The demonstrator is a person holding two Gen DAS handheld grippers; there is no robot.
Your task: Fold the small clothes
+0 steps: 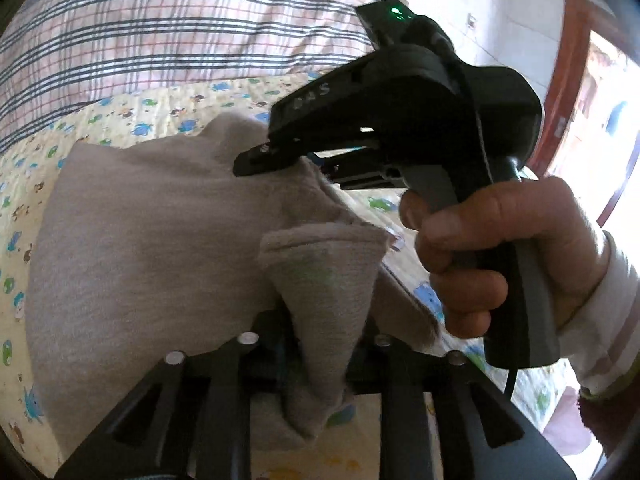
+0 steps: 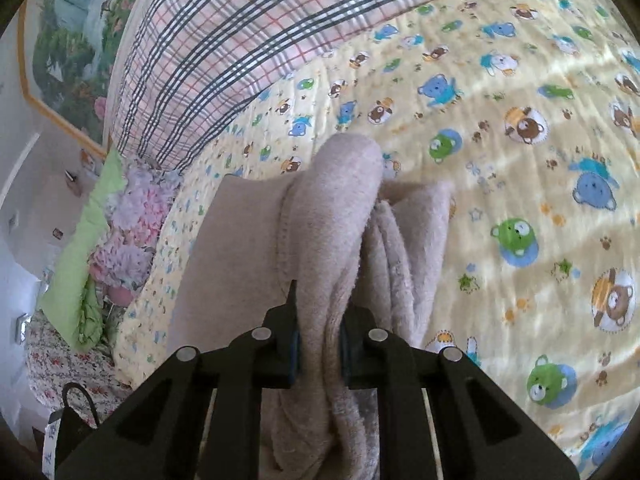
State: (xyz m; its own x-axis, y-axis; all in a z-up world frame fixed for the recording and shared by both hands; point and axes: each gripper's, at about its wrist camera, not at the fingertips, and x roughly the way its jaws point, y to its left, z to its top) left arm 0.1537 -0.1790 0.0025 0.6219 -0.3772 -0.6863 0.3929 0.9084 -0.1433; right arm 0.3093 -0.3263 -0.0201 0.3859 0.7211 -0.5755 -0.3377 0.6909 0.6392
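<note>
Nearest to us in the left wrist view, our left gripper (image 1: 316,364) has a bunched cuff or corner of the beige fleece garment (image 1: 140,232) hanging down between its fingers; the cloth sits in the gap, but we cannot tell whether the pads press on it or have let go. Nearest in the right wrist view, our right gripper (image 2: 318,350) is clenched on a thick roll of the same beige fleece garment (image 2: 320,240), the blue pads pinching it from both sides.

Just beyond, the garment drapes from both grips, partly lifted, its far part resting on the yellow bear-print quilt (image 2: 500,140). In the left view the right gripper (image 1: 262,160) shows from the side, its tip at the cloth's upper edge, with the person's hand (image 1: 500,248) wrapped round the handle.

Farther off lies a plaid duvet (image 2: 240,40) heaped at the back of the bed. To the left in the right view are a green pillow (image 2: 80,264), a pink and lilac fluffy thing (image 2: 128,232) and a landscape picture (image 2: 76,40) on the wall.

We judge that we are mid-fold: one edge of the garment is gathered and being carried over the rest. The next move calls for us to keep the right grip firm, make sure of the left hold, carry both edges across together, and lay them flat on the quilt so the layers line up without bunching.
</note>
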